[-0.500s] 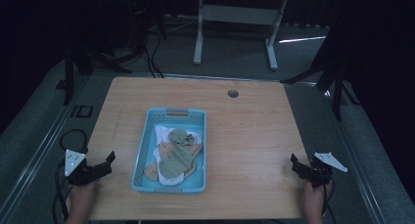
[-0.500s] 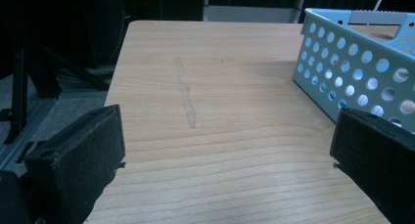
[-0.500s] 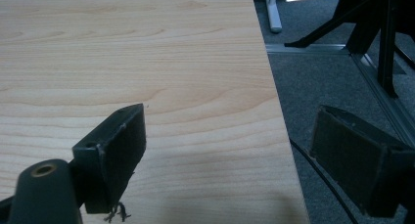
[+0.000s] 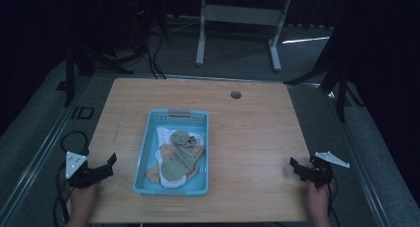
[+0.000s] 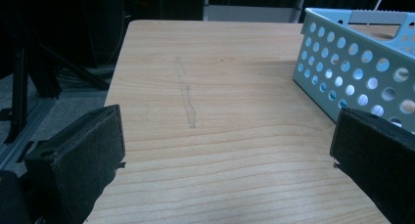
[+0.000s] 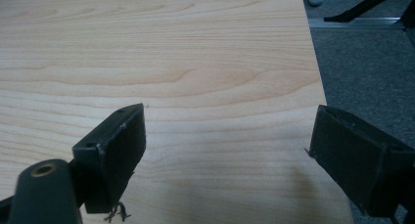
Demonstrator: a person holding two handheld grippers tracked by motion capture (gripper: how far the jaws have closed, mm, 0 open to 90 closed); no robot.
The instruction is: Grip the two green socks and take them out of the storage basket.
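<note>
- Near the table's [image 4: 247,118] left front corner, the left gripper [image 4: 106,165] sits wide open with nothing in it, just wood between the jaws.
- Right gripper [image 4: 297,168] is over at the right edge, also gaping, holding nothing.
- Blue basket [image 4: 178,117] sits mid-table, closer to the left gripper, socks [image 4: 176,160] piled inside.

The high view is dim and slightly soft; the surroundings fall into near black, with one pale streak of light on the floor beyond the light wooden desk [image 4: 247,138]. Both gripper views are brighter and sharper on the wood grain. Soft shadows lie beneath the near, slightly blurred black claw pads [image 6: 117,150].
</note>
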